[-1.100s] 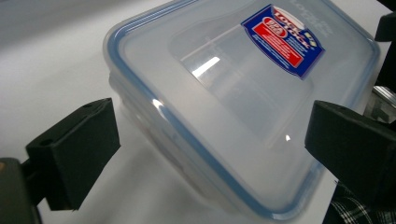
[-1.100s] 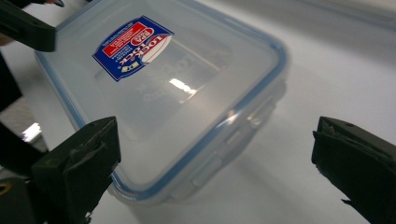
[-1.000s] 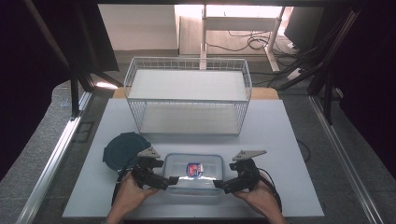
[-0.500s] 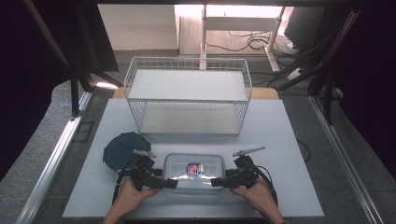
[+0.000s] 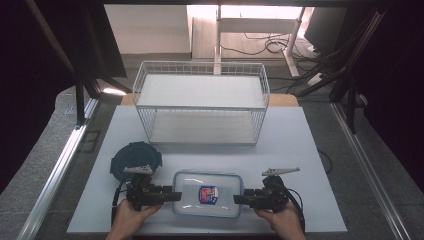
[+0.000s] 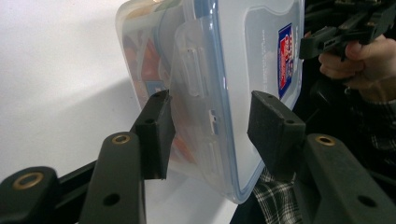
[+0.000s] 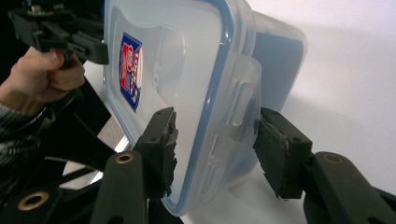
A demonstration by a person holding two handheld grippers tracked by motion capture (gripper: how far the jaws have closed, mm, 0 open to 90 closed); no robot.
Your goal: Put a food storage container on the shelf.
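High view: the clear lidded container lies between both grippers, each end's latch inside spread, non-gripping fingers.

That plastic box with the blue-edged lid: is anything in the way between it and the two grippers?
Nothing visible. The plastic box lies between the left gripper and right gripper; each one's open fingers straddle a side latch.

food box | clear plastic, blue-rimmed lid with red-and-blue label | lying flat, lid closed | sitting at near table edge, in front of wire basket, beside dark round lid
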